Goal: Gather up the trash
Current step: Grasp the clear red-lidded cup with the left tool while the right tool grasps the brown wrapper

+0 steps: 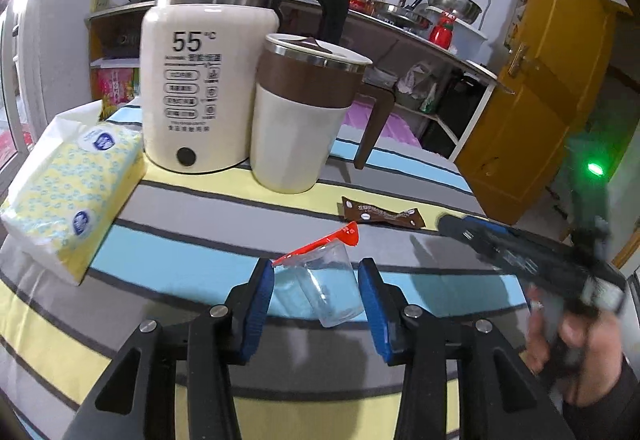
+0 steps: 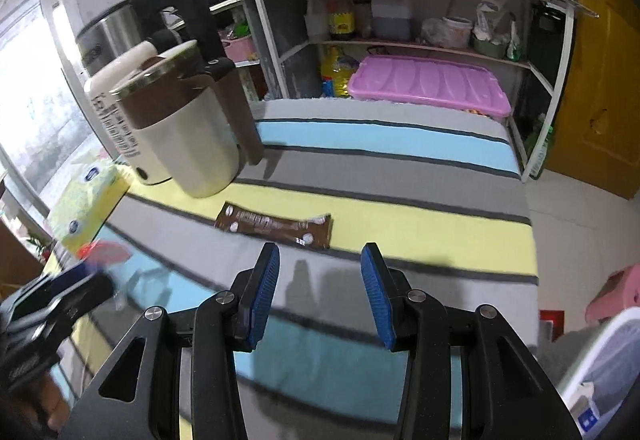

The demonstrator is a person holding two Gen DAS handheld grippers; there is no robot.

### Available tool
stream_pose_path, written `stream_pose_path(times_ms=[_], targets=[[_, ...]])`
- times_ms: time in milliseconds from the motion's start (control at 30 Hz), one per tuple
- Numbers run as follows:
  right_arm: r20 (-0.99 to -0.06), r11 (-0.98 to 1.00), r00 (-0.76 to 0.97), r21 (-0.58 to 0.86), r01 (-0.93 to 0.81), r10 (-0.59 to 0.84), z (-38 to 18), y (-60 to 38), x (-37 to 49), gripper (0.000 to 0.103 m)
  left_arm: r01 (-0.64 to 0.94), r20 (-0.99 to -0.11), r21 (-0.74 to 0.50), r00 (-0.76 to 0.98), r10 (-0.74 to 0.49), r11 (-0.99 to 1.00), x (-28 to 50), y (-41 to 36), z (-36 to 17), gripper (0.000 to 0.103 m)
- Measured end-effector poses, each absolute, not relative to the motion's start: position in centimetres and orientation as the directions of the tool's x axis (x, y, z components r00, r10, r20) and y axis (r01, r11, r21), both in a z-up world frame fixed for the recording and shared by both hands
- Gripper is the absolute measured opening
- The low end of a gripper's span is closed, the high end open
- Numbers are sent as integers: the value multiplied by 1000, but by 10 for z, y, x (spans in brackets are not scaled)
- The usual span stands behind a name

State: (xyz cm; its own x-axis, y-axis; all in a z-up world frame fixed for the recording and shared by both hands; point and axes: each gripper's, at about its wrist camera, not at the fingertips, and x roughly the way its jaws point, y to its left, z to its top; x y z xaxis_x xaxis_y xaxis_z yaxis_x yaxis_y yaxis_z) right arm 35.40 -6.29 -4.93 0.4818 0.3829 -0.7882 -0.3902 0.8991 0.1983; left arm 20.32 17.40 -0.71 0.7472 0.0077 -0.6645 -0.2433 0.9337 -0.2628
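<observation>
Twice over, going after trash on the counter (image 1: 200, 208) with the striped cloth. Straddling the clear plastic cup (image 1: 334, 288), lying on its side on a blue stripe with a red-edged film (image 1: 320, 244) at its mouth, with the left hand-held gripper (image 1: 316, 280). Seeming to be pressing on it with both blue pads, so probably gripping it across the soft wall and not by the loose film.

Holding the right hand-held gripper (image 2: 320, 280) open and empty, pointing down at the brown sachet (image 2: 276, 226), lying flat on the yellow stripe just beyond the fingertips. Standing with the jaws along its length, so probably needing a turn of the wrist, or a pinch on one end.

Leaving alone the mug (image 1: 304, 112), the kettle (image 1: 200, 80) and the tissue pack (image 1: 68, 192) at the back left. Having open cloth ahead and to the right, up to the counter's edge, with floor below. Judging the mug's handle, near the sachet, as the only thing to be avoiding.
</observation>
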Motion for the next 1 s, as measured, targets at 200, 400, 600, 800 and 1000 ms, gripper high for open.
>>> stream_pose_path(times_ms=[200, 400, 600, 800, 1000], targets=[[-800, 904, 474, 185, -386, 367, -62, -39, 379, 41, -250, -675, -273, 738, 0, 929, 190, 186, -15, 44], [-823, 899, 456, 139, -416, 338, -76, -19, 398, 23, -272, -686, -282, 727, 5, 920, 187, 198, -23, 44], [-853, 881, 372, 189, -433, 366, -77, -33, 380, 17, -280, -687, -288, 727, 6, 916, 184, 199, -23, 44], [-849, 811, 266, 273, -517, 456, -70, -44, 333, 17, -278, -684, -293, 729, 2, 915, 171, 191, -19, 44], [-810, 841, 352, 286, -460, 468, -55, -53, 323, 41, -294, -684, -294, 729, 15, 909, 158, 190, -18, 44]])
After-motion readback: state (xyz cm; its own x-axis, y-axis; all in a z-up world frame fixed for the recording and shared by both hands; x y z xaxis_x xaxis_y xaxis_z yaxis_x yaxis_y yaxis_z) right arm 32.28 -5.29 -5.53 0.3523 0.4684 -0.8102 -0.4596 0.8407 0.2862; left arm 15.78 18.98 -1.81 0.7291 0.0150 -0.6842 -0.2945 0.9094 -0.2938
